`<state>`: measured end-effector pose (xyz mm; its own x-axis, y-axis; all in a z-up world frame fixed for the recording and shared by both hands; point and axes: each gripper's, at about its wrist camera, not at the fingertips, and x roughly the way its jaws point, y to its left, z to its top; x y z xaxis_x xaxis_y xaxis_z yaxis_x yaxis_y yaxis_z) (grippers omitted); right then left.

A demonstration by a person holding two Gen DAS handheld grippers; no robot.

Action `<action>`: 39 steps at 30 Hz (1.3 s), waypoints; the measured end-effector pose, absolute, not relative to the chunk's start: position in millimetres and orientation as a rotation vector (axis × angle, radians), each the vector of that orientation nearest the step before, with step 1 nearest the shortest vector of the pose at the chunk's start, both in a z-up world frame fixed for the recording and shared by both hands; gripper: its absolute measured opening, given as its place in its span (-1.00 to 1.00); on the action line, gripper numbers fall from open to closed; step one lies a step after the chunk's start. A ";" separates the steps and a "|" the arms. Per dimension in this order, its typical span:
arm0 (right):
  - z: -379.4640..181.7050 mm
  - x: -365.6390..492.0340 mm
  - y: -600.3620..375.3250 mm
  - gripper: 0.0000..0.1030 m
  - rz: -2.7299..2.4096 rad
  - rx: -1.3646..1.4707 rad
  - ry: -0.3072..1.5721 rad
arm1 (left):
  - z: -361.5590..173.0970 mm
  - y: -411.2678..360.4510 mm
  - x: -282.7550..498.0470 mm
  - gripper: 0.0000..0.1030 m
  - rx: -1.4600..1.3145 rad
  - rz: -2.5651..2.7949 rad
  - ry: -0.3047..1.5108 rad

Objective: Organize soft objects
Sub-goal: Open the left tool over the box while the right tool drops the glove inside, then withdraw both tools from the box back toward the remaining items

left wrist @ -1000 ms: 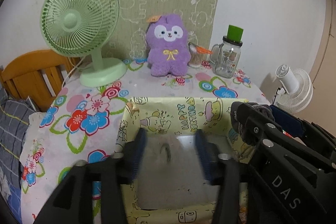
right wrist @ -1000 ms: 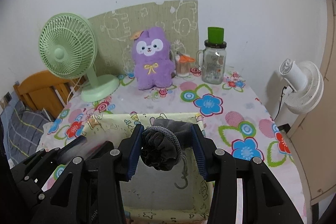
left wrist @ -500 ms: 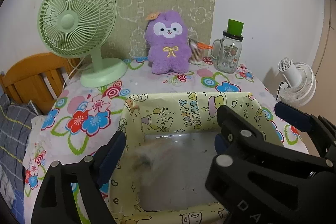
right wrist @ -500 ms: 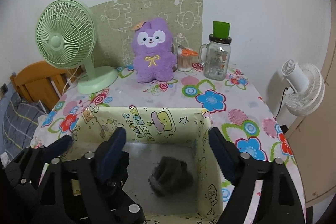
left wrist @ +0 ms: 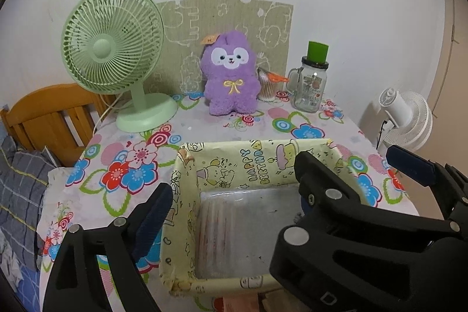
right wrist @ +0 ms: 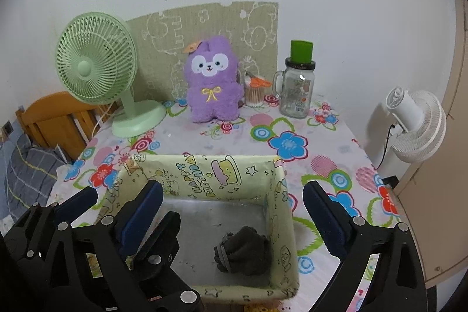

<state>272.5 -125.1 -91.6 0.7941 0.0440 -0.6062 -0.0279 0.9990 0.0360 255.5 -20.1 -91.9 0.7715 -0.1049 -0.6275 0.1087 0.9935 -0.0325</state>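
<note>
Grey knitted sock bundle (right wrist: pixel 241 250) lies on the floor of the yellow paper-lined box (right wrist: pixel 204 168), below and between the right tool (right wrist: pixel 231 206) fingers, untouched. Both tools' jaws are opening, nothing between them. The left tool (left wrist: pixel 231 195) hovers over the same box on the counter (right wrist: pixel 321 142).

Both wrist views close above box (left wrist: pixel 257 163), angled down, facing wall.
</note>
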 end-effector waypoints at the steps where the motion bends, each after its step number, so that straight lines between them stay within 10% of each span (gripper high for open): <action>1: -88.8 270.4 -125.2 0.91 0.038 0.024 0.648 | -89.5 -19.9 252.4 0.82 0.004 -0.116 0.674; 39: -17.1 89.7 -133.8 1.00 0.030 0.002 0.442 | -27.5 -24.0 87.6 0.99 0.002 -0.120 0.485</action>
